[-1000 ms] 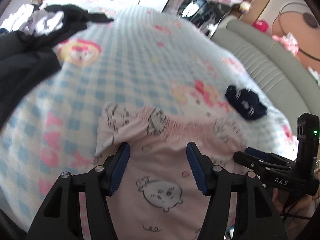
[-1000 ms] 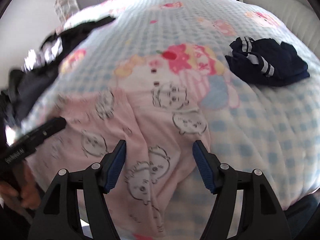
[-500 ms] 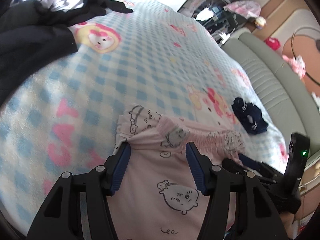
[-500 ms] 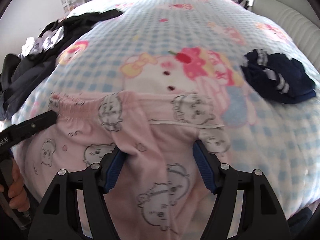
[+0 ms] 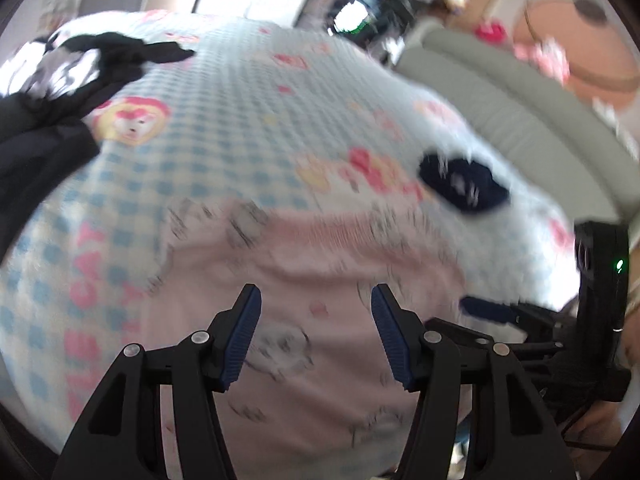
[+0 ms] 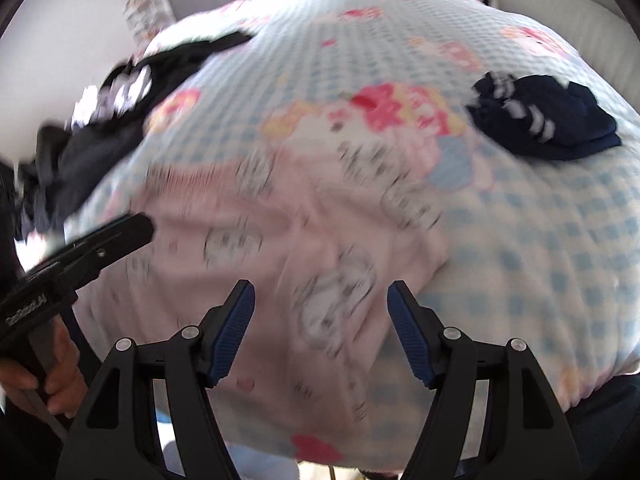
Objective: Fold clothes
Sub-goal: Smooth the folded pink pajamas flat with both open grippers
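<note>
A bed (image 5: 248, 128) dressed in a blue-and-white checked cartoon-cat blanket fills the room's middle, with a grey padded headboard (image 5: 520, 120) along its far side. Over its near edge the left gripper (image 5: 316, 332) hangs with its blue-padded jaws standing apart and nothing between them, pointing down at the pink cartoon-print pyjama bottoms (image 5: 320, 272) spread beneath it. The right gripper (image 6: 320, 328) is just beside it, jaws likewise apart and empty, over the same garment (image 6: 280, 260), whose gathered waistband lies farthest from the grippers while the rest drapes towards the bed's edge. Both views are smeared, so the cloth's exact edges are hard to read. Further out, a small folded navy garment with white stripes (image 6: 548, 120) sits well apart on the blanket towards the headboard, and a heap of dark unfolded clothes (image 6: 100, 120) lies at the opposite side. To my eye the pyjama bottoms are laid out flat and the fold itself is not yet made; the next move would call for each gripper to pinch an edge of the pink fabric, cleanly and at matching points, so it can be carried over in one even layer.
</note>
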Demonstrator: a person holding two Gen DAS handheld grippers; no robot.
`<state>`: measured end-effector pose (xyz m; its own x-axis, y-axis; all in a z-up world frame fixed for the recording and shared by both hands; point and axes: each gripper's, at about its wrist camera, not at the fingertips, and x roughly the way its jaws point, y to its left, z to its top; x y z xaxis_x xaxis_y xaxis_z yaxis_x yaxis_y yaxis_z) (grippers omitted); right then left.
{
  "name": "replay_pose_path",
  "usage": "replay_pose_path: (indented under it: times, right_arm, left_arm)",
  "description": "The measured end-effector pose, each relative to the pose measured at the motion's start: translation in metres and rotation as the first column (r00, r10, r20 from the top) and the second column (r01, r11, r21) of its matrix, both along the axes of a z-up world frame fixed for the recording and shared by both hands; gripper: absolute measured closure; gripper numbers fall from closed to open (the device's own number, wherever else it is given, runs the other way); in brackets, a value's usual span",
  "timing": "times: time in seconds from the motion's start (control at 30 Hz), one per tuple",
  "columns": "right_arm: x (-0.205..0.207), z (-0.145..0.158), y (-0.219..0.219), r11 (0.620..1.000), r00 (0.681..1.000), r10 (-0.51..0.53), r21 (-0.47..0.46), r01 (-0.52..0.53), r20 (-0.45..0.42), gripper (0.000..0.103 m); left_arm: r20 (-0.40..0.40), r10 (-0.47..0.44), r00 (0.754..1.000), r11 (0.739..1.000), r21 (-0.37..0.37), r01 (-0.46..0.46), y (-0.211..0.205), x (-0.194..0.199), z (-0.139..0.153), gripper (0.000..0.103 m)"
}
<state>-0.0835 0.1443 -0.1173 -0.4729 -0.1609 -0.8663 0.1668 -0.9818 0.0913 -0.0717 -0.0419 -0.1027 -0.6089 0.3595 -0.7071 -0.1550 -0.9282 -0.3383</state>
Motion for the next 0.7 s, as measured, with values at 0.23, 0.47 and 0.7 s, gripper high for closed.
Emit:
replay_pose_path:
  times: [0.23,0.47,0.7]
  right_arm:
    - [0.012,-0.011,0.020,0.993,0.997,-0.071,0.089,0.072,-0.016,0.033]
    - [0.036,0.013,0.031,0.996,0.997,-0.076,-0.040,0.075,-0.032,0.032]
    - [0.048,-0.009,-0.006,0.999,1.000,-0.004,0.042,0.005,-0.013,0.031]
  left_arm:
    - [0.059,0.135,0.989,0.968,-0.220,-0.119,-0.016,0.002,-0.013,0.044]
    - [0.077,0.095,0.993,0.995,-0.029,-0.093,-0.030,0.039,-0.003,0.041]
    - [0.070,0.117,0.991,0.981,-0.163,-0.105,-0.017,0.052,-0.009,0.041]
